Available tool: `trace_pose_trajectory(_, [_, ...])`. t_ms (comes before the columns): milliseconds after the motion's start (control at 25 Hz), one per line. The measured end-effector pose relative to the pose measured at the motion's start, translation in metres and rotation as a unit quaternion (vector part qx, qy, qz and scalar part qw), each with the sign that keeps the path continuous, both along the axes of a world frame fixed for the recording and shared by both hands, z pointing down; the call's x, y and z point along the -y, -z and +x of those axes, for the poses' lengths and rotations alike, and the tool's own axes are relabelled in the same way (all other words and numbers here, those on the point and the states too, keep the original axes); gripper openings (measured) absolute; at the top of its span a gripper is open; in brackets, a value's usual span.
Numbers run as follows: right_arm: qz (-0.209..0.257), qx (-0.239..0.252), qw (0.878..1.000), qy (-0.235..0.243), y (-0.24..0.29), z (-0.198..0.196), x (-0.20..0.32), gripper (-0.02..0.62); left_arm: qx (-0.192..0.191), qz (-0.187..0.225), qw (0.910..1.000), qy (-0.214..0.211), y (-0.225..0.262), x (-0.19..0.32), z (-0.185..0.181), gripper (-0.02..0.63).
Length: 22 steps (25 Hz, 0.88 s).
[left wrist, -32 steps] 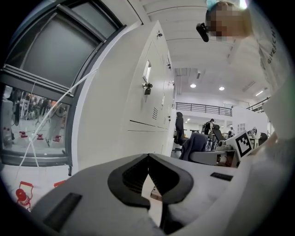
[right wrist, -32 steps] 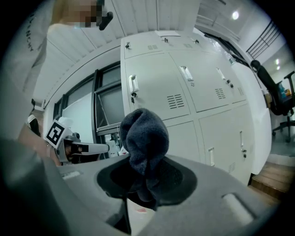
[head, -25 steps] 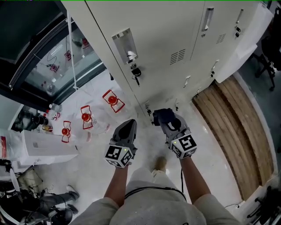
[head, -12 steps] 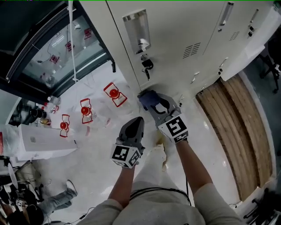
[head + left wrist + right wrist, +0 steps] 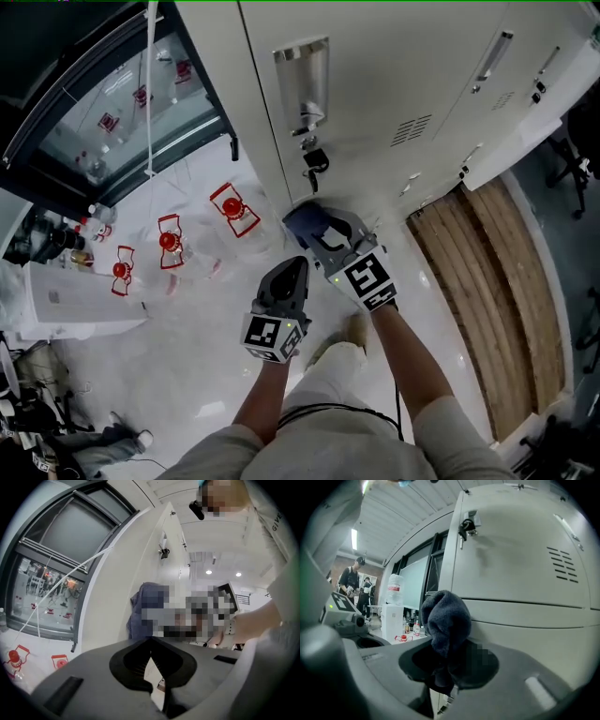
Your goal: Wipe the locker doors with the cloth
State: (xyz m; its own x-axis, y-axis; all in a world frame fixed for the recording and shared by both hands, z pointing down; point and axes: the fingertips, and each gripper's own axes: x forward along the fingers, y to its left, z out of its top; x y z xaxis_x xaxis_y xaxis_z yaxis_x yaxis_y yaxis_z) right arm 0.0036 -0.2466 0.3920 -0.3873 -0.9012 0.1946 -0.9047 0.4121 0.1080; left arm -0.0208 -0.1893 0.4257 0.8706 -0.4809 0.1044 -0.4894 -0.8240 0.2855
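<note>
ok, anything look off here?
Only the key left hanging in the lock of the locker door, just above the dark cloth clamped in the right gripper; the cloth could snag it. Nothing else stands out.

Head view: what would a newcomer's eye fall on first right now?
The dark blue cloth, bunched in the right tongs, stands out near the lower left corner of the cream locker door. Just above it, keys hang from the lock under a metal handle plate. The left tongs are shut and empty, beside the right ones and lower in the picture.
</note>
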Motion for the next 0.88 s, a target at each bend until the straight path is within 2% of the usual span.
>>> trace_pose_trajectory(280, [-0.032, 0.030, 0.999, -0.011, -0.011, 0.049, 0.000, 0.101, 0.007, -0.004, 0.9999, 0.011, -0.009, -0.003, 0.027, -0.002])
trace_pose_trajectory(480, [-0.053, 0.024, 0.998, -0.008, -0.018, 0.082, -0.002, 0.101, 0.007, -0.013, 0.9994, 0.032, -0.011, -0.003, 0.044, -0.002])
trace_pose_trajectory(880, [-0.084, 0.030, 0.996, -0.004, -0.022, 0.153, -0.006, 0.098, 0.020, -0.010, 0.9988, 0.044, -0.008, 0.004, 0.091, -0.002])
